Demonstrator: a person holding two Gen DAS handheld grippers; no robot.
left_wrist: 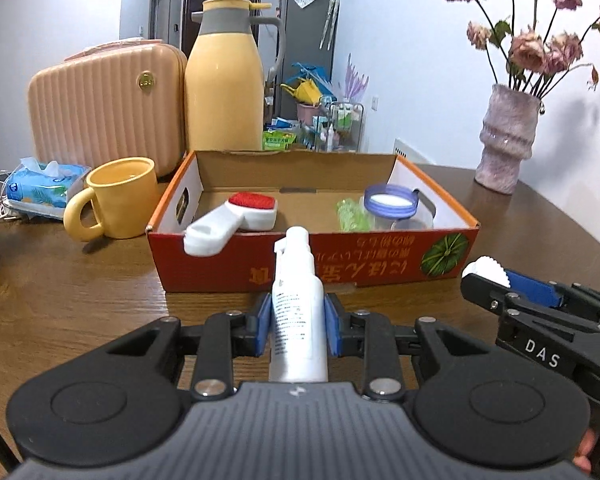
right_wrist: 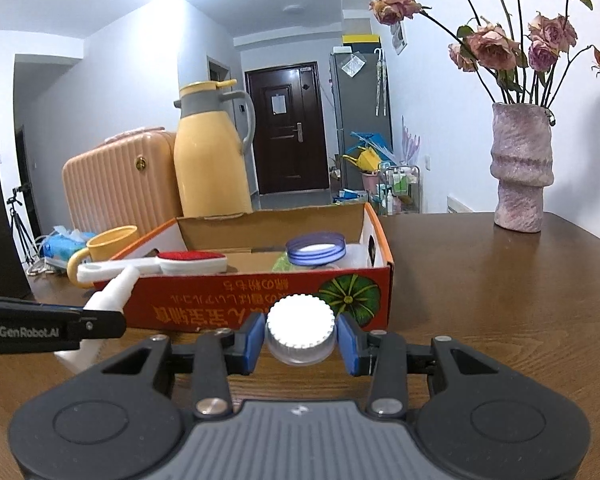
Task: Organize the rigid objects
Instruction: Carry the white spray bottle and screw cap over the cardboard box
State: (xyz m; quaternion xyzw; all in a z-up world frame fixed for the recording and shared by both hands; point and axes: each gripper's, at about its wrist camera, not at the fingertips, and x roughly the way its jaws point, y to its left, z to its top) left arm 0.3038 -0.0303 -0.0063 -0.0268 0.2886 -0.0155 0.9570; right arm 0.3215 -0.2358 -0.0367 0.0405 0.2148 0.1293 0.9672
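1. Between the blue pads of the left tool (left_wrist: 298,322), a white spray bottle (left_wrist: 298,308) sits clamped around its body, nozzle pointing forward at the cardboard box (left_wrist: 312,264).
2. Just to its right, the right tool (right_wrist: 301,338) is closed on a small bottle with a ribbed white cap (right_wrist: 301,320), the cap facing the camera; both tools are held above the brown wooden desk (left_wrist: 80,292), just short of the box's red front wall.
3. Inside the open box lie a white lint brush with a red pad (left_wrist: 236,220), its handle hanging over the front left edge, a clear jar with a blue rim (left_wrist: 392,202) at the right, and something green (left_wrist: 352,216) beside the jar.
4. Left of the box stands a yellow mug (left_wrist: 116,200), with a pack of tissues (left_wrist: 44,184) beyond it.
5. Behind the box rise a yellow flask (left_wrist: 226,80) and a ribbed pink case (left_wrist: 104,108).
6. Well to the right, a pink vase of dried roses (left_wrist: 506,136) stands on the desk.
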